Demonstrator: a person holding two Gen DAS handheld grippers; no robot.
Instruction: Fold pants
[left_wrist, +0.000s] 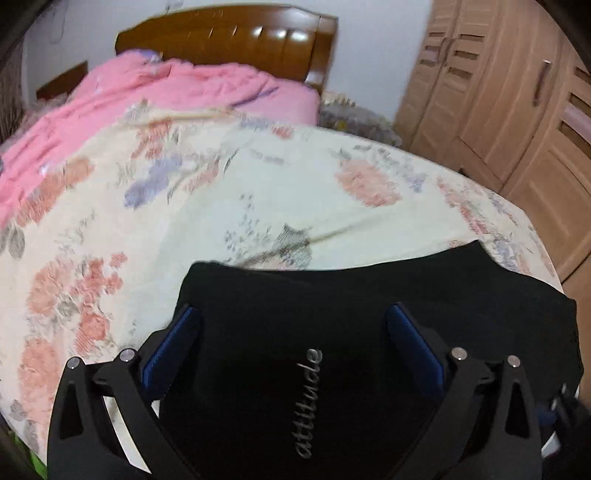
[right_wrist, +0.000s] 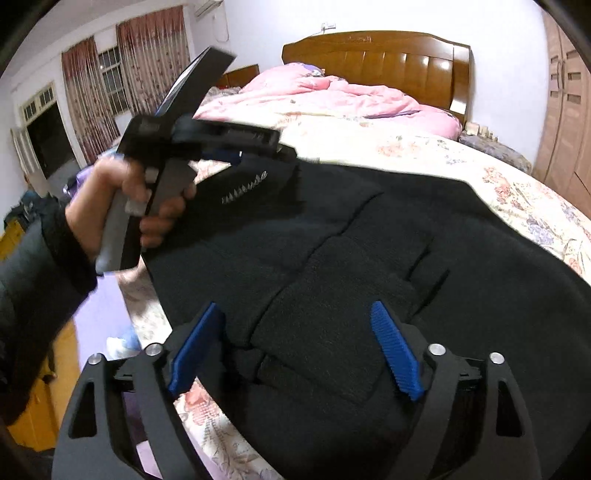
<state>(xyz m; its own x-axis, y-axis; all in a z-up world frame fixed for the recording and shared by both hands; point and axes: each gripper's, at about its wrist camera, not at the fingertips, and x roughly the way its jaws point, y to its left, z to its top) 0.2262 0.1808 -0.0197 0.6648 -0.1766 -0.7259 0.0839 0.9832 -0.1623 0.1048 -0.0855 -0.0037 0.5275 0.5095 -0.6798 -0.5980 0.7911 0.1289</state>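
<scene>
Black pants (left_wrist: 332, 314) lie folded on the floral bedsheet (left_wrist: 184, 221) near the bed's foot, with silver "attitude" lettering (left_wrist: 308, 402) facing up. My left gripper (left_wrist: 293, 314) hovers open just above the pants, its blue pads (left_wrist: 190, 317) spread wide with the cloth between them. In the right wrist view the pants (right_wrist: 351, 295) show as a stacked bundle with layered edges. My right gripper (right_wrist: 295, 310) is open over the bundle's near side. The left gripper (right_wrist: 236, 155), held in a hand, sits over the pants' far left corner by the lettering (right_wrist: 243, 190).
A pink quilt (left_wrist: 147, 96) is bunched toward the wooden headboard (left_wrist: 229, 37). A wooden wardrobe (left_wrist: 517, 92) stands right of the bed. Curtained windows (right_wrist: 122, 74) and a dark doorway (right_wrist: 48, 136) lie at left. The sheet stretches beyond the pants.
</scene>
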